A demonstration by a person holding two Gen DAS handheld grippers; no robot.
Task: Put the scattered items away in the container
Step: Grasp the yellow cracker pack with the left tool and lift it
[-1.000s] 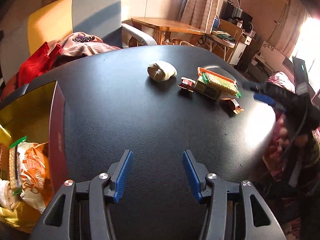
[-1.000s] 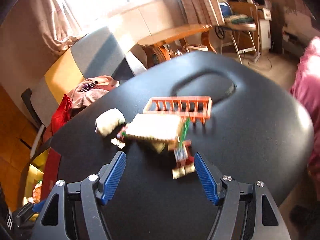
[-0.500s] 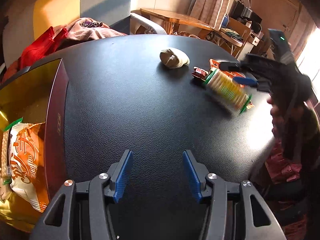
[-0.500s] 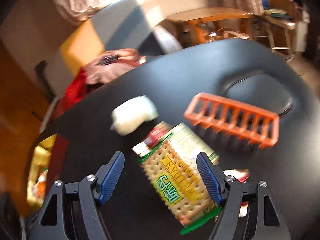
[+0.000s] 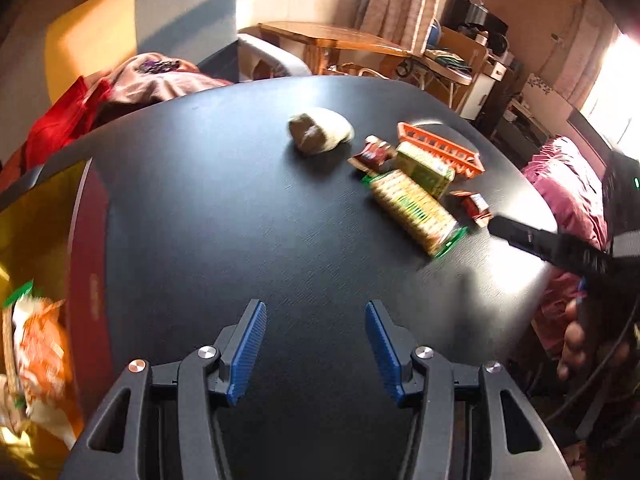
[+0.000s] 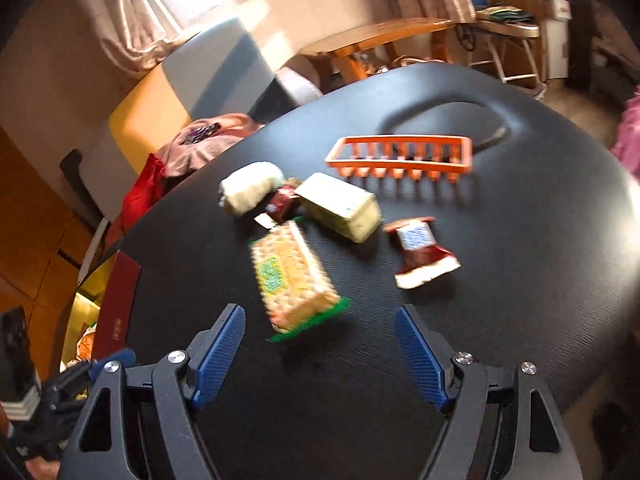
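Right wrist view: cracker pack (image 6: 294,276) flat on tabletop (image 6: 520,280), just ahead of right gripper (image 6: 320,360), near end sitting between the line of the two fingers (image 6: 218,354) but beyond their tips. Right fingers opening, nothing pressed between them. Just past the pack: yellow-green box (image 6: 340,212), two red wrappers (image 6: 420,250), pale sock ball (image 6: 250,188), orange rack (image 6: 400,158), all close together, some touching.

Left wrist view: left gripper (image 5: 316,352) open and empty over bare tabletop, well apart from the cluster. Container (image 5: 86,264) at left edge, red rim and gold lining, orange snack bag (image 5: 38,344) already inside. Right gripper enters as a dark arm from the right, near the pack's green-sealed end (image 5: 452,242).

Handling, judged: pack light, glossy film likely slippery, crackers brittle under hard squeeze. Best taken across the short width near the middle, on the firm stack, not on the floppy green seal. Gentle closing advised; too much force risks crushing, too little risks slipping out on the way to the container.
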